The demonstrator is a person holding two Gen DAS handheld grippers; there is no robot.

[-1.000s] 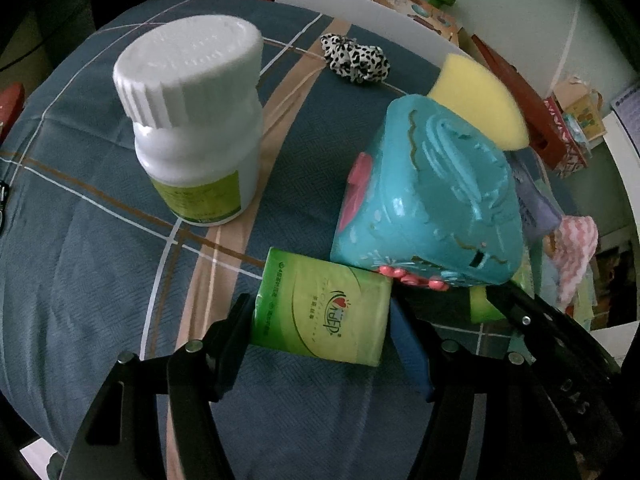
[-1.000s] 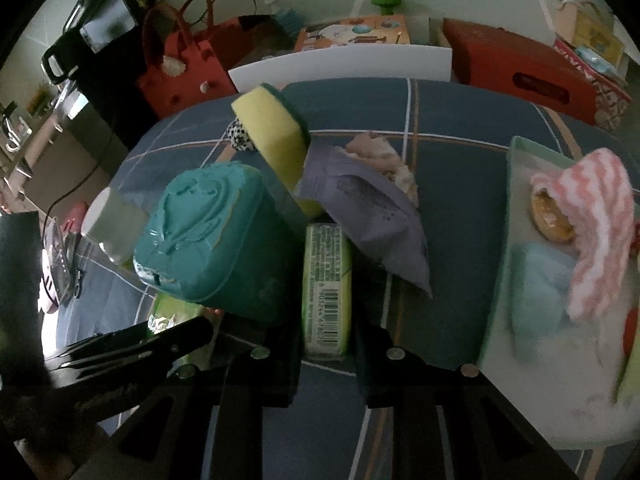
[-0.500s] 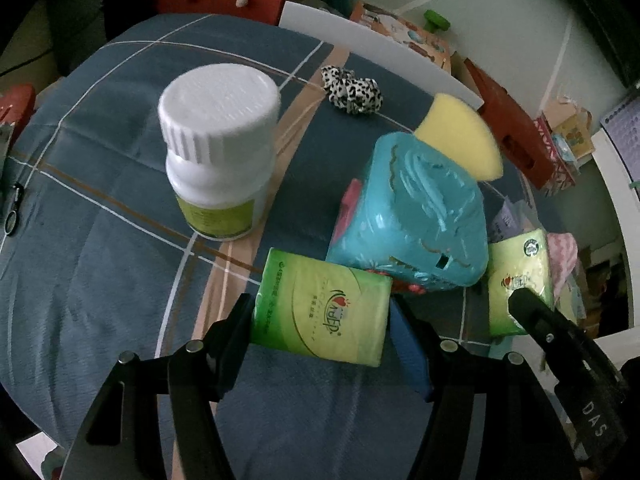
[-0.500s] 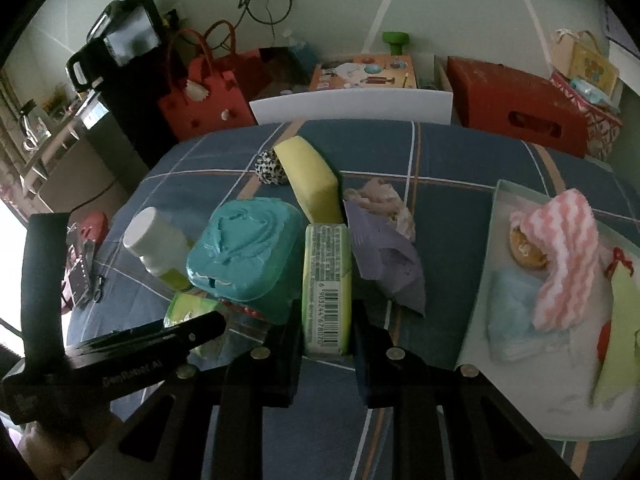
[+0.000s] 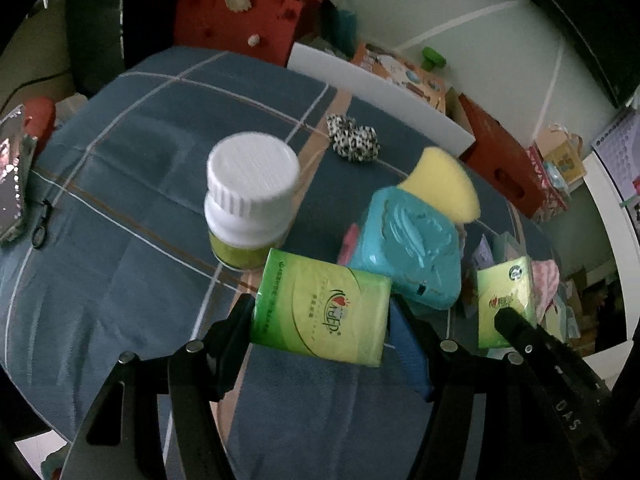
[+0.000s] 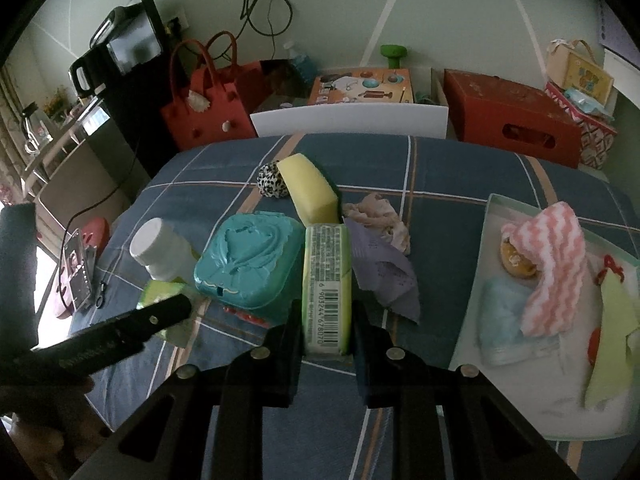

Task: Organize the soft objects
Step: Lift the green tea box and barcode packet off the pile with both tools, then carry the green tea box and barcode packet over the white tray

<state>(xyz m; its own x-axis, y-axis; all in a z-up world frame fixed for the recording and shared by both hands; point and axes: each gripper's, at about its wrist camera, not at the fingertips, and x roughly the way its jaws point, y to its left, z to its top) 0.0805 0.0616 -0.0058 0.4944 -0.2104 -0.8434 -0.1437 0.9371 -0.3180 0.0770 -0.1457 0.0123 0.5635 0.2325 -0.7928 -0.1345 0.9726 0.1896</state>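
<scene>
Between the jaws of the left gripper [image 5: 322, 316] sits a green tissue pack [image 5: 320, 308], gripped flat and lifted above the plaid counter [image 5: 120, 184], near a white pill bottle [image 5: 250, 196]. From the right wrist, the right gripper [image 6: 326, 336] clamps a second tissue pack [image 6: 326, 284] edgewise, beside a teal box [image 6: 248, 264]; a tray [image 6: 492, 216] of cloths lies to its right.

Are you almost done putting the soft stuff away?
About halfway. The tray already holds a pink striped cloth, a blue cloth and a green cloth. Each gripper, left and right, holds a green tissue pack. The sponge, spotted scrunchie and purple cloth lie on the table.
</scene>
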